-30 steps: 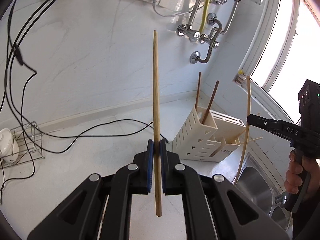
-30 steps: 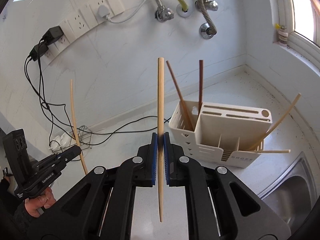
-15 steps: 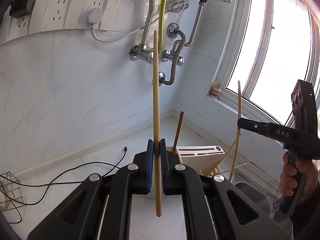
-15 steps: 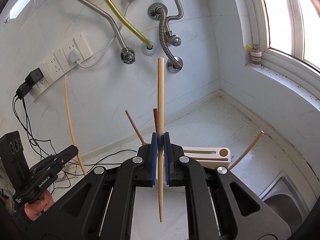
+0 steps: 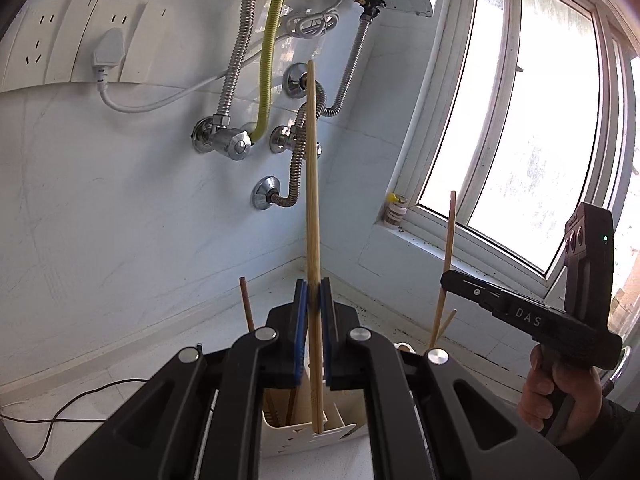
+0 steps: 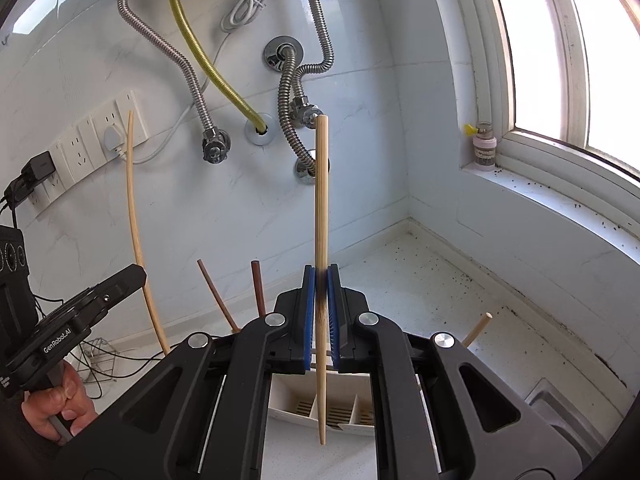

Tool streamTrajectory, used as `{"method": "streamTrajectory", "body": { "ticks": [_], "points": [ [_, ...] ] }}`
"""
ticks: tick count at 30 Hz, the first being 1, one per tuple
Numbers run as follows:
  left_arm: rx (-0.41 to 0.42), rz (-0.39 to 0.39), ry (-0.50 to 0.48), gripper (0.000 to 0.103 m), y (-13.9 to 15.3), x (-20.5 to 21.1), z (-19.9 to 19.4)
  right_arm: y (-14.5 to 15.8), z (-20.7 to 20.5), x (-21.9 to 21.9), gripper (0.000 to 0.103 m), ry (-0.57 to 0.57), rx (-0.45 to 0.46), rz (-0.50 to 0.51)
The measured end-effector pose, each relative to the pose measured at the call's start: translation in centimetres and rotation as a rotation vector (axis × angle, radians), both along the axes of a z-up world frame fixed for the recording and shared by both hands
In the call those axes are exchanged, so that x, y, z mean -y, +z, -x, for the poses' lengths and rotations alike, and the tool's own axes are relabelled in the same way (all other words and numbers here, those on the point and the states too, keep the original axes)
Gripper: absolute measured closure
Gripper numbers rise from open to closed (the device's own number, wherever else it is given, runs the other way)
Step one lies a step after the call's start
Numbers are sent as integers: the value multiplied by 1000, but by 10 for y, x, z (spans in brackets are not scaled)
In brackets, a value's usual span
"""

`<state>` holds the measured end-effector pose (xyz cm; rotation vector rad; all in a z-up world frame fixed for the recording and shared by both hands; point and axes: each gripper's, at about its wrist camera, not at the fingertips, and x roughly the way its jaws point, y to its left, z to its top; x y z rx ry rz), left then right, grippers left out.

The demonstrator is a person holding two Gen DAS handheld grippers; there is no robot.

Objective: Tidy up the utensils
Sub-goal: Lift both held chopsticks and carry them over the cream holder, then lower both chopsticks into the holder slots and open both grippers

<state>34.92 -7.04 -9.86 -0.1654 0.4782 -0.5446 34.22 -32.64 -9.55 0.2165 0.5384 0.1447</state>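
Note:
My left gripper (image 5: 314, 300) is shut on a light bamboo chopstick (image 5: 312, 200) held upright. Its lower tip hangs at the mouth of the cream utensil holder (image 5: 312, 434) just below. My right gripper (image 6: 321, 292) is shut on a second bamboo chopstick (image 6: 321, 200), also upright, with its pointed tip over the slotted compartments of the holder (image 6: 340, 408). Dark brown chopsticks (image 6: 258, 288) stand in the holder. Each gripper shows in the other's view: the right one (image 5: 446, 278) at the right, the left one (image 6: 140, 272) at the left, each held by a hand.
Metal hoses and valves (image 5: 236, 144) and a yellow hose (image 5: 270, 64) run down the white wall behind. Wall sockets (image 5: 108, 52) sit at the left, a window (image 5: 532, 140) at the right. A steel sink (image 6: 568, 412) lies right of the holder. Black cables (image 5: 72, 404) trail on the counter.
Both grippers have swung toward the corner and closed in over the holder, which now lies directly beneath the chopstick tips. Both grips are unchanged.

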Motion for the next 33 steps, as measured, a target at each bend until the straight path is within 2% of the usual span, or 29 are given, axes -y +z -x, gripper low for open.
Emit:
{"method": "streamTrajectory", "body": {
  "ticks": [7,22,23,24,25,26,27,29,33],
  "points": [
    [-10,24,4,97,-23,2,-17,-18,-8,12,97,-40,33,16],
    [18,-16,-6,97,-57,14,-32,-45,-16,14,97,-43,35,52],
    [34,-26,-2,90,-58,14,-30,-47,-17,14,97,-35,25,51],
    [44,-30,-1,74,-60,14,-27,-49,-18,13,95,-33,19,53],
    [55,-32,5,64,-60,13,-25,-50,-16,14,86,-39,24,54],
    [67,-31,20,48,-59,12,-23,-49,-11,15,43,-58,43,48],
    [81,-23,29,41,-58,10,-20,-46,-3,17,19,-85,97,38],
    [101,-17,35,40,-53,7,-16,-40,6,17,19,-89,151,43],
    [120,-22,53,33,-46,2,-9,-34,8,21,19,-97,156,30]
  ]
}}
